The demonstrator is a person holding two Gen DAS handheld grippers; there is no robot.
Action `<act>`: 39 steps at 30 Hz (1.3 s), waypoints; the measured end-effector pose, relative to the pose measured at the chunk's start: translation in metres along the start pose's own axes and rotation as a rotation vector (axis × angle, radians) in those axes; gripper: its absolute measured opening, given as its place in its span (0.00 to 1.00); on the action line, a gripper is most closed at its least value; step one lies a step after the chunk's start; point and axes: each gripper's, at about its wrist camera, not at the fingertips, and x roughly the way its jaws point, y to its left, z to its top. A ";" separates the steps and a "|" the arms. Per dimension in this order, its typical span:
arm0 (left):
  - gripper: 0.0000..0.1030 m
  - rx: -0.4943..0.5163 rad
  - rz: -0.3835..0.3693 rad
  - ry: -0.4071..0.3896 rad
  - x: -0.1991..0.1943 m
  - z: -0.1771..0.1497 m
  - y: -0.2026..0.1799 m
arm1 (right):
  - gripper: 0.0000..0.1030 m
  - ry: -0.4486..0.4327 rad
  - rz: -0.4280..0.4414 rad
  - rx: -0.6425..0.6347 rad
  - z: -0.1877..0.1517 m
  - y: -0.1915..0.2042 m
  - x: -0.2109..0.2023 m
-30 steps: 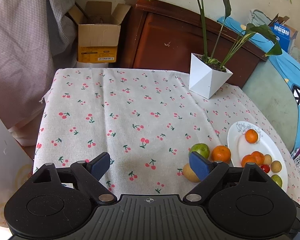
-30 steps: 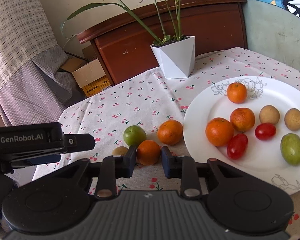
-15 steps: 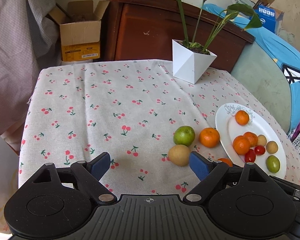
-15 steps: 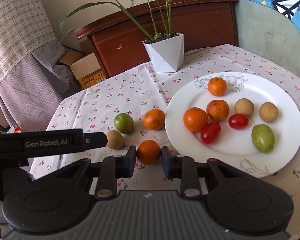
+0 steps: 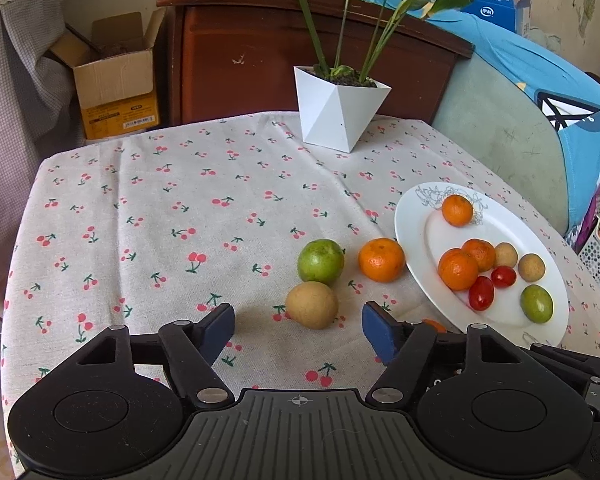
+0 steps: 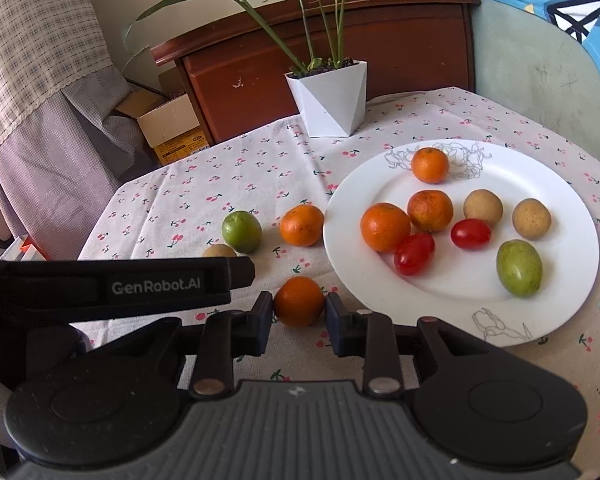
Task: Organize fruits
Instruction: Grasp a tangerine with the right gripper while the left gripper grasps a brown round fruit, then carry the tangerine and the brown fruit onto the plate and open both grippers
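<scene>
My right gripper (image 6: 299, 312) is shut on an orange mandarin (image 6: 299, 301), held just left of the white plate (image 6: 560, 184). The plate holds several fruits: mandarins, red tomatoes, brown longans and a green fruit. On the cloth lie a green fruit (image 5: 321, 261), a brown fruit (image 5: 311, 304) and a mandarin (image 5: 381, 259). My left gripper (image 5: 298, 328) is open, just short of the brown fruit. The plate also shows in the left wrist view (image 5: 416, 216).
A white faceted planter (image 5: 338, 114) with a leafy plant stands at the table's far edge. A wooden cabinet (image 5: 260, 60) and a cardboard box (image 5: 116, 88) are behind the table. A blue-covered chair (image 5: 540, 92) is at the right.
Both grippers have drawn back and shifted view; the right one carries the mandarin to the right, closer to the plate. The left gripper now faces the brown fruit and stays open.
</scene>
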 end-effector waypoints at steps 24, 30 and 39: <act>0.26 0.060 -0.033 -0.065 -0.007 0.005 -0.016 | 0.27 -0.040 0.008 0.022 0.007 -0.002 -0.009; 0.26 0.061 -0.044 -0.100 -0.015 0.013 -0.022 | 0.27 -0.091 -0.007 0.035 0.014 -0.008 -0.021; 0.26 0.054 -0.081 -0.132 -0.014 0.026 -0.038 | 0.27 -0.157 -0.070 0.037 0.024 -0.021 -0.035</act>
